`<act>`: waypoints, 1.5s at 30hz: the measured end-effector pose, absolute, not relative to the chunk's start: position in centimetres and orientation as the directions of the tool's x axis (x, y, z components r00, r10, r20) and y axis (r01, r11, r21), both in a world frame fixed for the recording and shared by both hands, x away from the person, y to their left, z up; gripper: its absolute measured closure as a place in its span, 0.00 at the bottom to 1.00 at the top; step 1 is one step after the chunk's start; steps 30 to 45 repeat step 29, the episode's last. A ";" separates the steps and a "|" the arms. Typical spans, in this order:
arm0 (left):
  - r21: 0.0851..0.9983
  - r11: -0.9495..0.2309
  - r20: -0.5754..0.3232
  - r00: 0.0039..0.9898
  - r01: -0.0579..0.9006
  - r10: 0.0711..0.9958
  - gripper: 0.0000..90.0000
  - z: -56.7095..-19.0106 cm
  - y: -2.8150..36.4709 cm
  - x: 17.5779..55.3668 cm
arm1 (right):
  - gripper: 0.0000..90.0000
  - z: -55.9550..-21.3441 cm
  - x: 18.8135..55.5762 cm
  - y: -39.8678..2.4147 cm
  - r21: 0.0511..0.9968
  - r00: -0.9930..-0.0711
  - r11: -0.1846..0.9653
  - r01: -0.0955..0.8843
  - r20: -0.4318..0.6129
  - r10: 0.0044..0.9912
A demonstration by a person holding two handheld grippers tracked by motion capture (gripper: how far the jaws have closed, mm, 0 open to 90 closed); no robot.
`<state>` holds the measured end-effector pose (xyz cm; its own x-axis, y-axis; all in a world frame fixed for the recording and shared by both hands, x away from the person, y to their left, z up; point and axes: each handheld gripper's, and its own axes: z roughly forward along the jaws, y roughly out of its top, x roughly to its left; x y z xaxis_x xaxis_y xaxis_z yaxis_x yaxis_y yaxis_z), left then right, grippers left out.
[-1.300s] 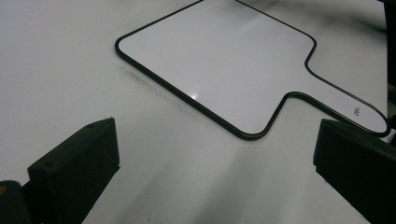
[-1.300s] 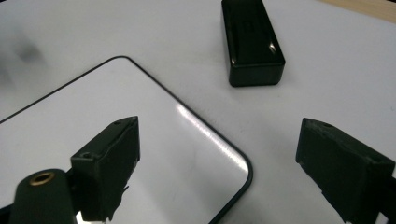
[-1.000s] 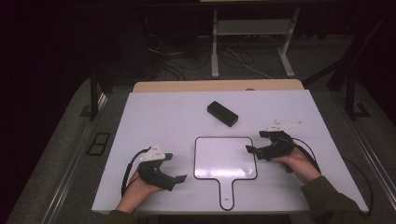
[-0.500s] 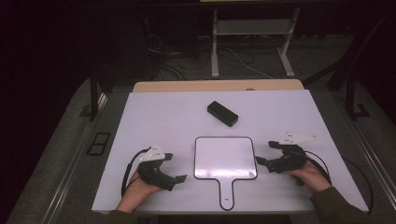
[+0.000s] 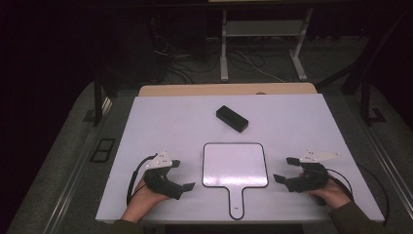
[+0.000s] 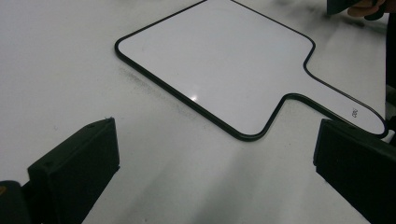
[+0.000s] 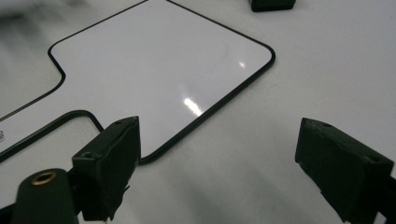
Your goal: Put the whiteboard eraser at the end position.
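White table [image 5: 165, 122] carries the paddle board [image 5: 234, 165] between my left gripper [image 5: 181, 174] and right gripper [image 5: 287, 169]; both stand open, holding nothing.

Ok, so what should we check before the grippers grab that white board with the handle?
1. Left hand-held gripper open, nothing between its jaws: ok.
2. Right hand-held gripper open, nothing between its jaws: ok.
3. White paddle board lying flat on the table: ok.
4. Board surface free of writing: ok.
5. Black block lying apart from the board: ok.
6. Either gripper touching the board: not yet.
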<state>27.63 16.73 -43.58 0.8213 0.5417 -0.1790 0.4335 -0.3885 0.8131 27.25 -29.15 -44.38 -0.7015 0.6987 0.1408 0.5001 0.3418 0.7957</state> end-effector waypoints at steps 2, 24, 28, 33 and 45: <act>0.813 -0.388 -0.180 0.821 0.435 0.542 0.00 -43.6 16.7 27.6 | 0.14 -44.6 27.1 -29.3 0.791 -0.703 0.347 0.504 0.142 0.697; 0.811 -0.390 -0.179 0.821 0.435 0.542 0.00 -43.6 16.7 27.6 | 0.14 -44.9 26.4 -30.2 0.778 -0.716 0.380 0.500 0.124 0.687; 0.811 -0.396 -0.174 0.824 0.431 0.540 0.00 -43.6 16.7 27.6 | 0.14 -44.9 26.4 -30.1 0.778 -0.716 0.381 0.500 0.124 0.687; 0.811 -0.394 -0.175 0.823 0.432 0.541 0.00 -43.6 16.7 27.6 | 0.14 -44.9 26.4 -30.1 0.778 -0.717 0.381 0.499 0.123 0.686; 0.811 -0.394 -0.175 0.823 0.432 0.541 0.00 -43.6 16.7 27.6 | 0.14 -44.9 26.4 -30.1 0.778 -0.717 0.381 0.499 0.123 0.686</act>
